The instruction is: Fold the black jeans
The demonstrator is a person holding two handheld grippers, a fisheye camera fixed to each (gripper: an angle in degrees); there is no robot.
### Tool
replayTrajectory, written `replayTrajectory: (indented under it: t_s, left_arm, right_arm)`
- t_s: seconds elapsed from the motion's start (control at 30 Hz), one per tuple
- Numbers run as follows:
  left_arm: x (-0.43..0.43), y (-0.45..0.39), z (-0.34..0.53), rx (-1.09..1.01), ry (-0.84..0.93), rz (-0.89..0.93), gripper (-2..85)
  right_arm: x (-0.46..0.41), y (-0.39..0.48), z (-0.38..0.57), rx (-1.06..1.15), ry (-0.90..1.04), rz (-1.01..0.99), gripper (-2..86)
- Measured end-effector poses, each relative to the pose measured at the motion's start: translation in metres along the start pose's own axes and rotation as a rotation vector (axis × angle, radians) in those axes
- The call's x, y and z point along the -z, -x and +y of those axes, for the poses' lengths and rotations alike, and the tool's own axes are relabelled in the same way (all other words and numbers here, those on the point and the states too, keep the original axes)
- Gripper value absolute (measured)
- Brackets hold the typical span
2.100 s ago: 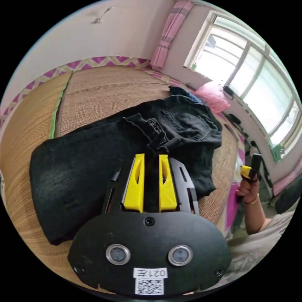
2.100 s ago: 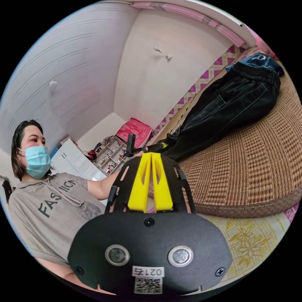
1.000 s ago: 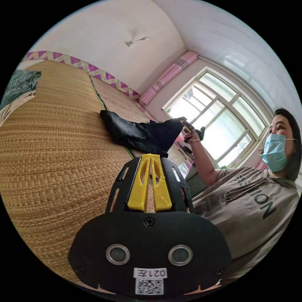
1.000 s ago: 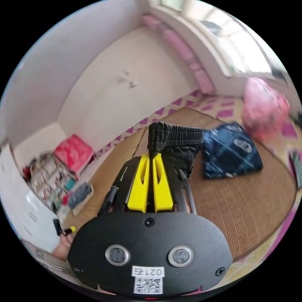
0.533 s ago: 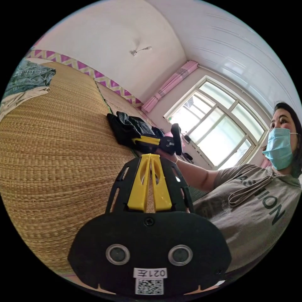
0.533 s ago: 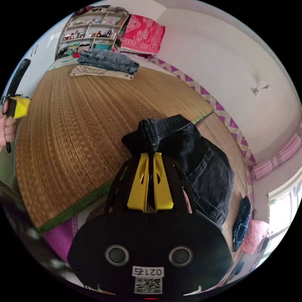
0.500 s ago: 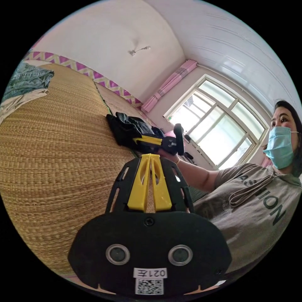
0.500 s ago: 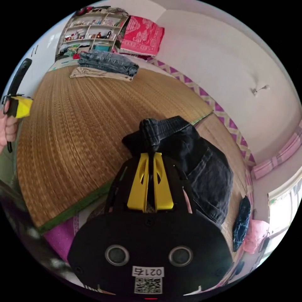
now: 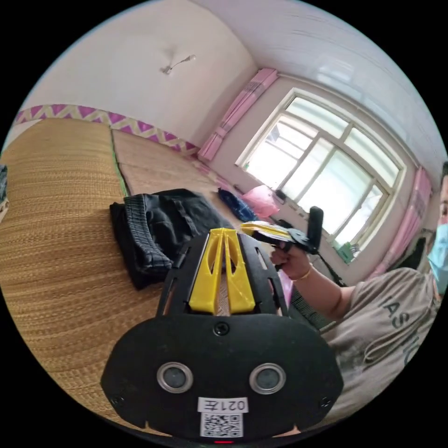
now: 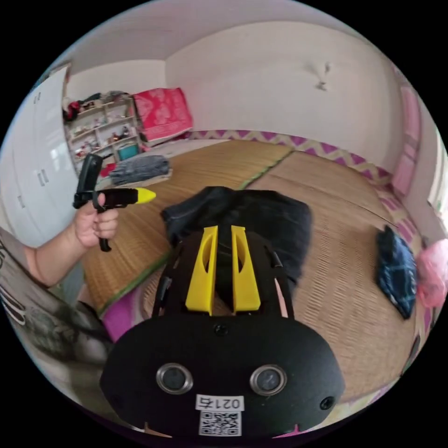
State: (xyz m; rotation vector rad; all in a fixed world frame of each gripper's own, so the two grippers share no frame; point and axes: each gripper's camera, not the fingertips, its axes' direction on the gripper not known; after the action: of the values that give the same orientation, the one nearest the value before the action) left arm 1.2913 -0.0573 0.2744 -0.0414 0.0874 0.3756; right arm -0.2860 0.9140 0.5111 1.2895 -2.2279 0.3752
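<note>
— Two grippers are seen; how are the jaws held?

— On the left gripper (image 9: 223, 233), in its own view, the yellow jaws are pressed together at the tips and nothing is pinched between them. The same tool is seen in the right gripper view, lifted in a hand (image 10: 93, 226) over the near edge of the woven mat (image 10: 354, 298). On the right gripper (image 10: 224, 231), the jaws are set a little apart, with dark cloth seen through the gap but not clamped.

— Where are the black jeans found?

— The black jeans (image 9: 158, 228) are laid in a folded bundle on the mat, with the ribbed waistband turned toward the left gripper. In the right gripper view they (image 10: 261, 219) are seen just beyond the spread jaws.

— What else is laid out?

— A dark blue garment (image 10: 396, 270) is placed well apart near a pink bag (image 10: 434, 273), and folded denim (image 10: 140, 169) is seen beside the shelves (image 10: 100, 130).
</note>
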Motion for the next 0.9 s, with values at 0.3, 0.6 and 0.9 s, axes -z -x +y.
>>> replayTrajectory:
  t_s: [0.3,0.6,0.9]
  left_arm:
    - [-0.056,0.134,-0.011,0.353,0.160,-0.118,-0.9]
    - [-0.004,0.190,-0.034,0.440,0.076,-0.113,15.0]
    - [-0.074,0.222,-0.072,0.516,0.342,-0.025,11.3]
  right_arm:
    - [-0.018,-0.139,0.082,-0.154,0.258,0.065,0.7]
    - [-0.037,-0.341,0.043,-0.436,0.196,-0.185,12.6]
    - [-0.139,-0.476,0.083,-0.725,0.291,-0.659,9.9]
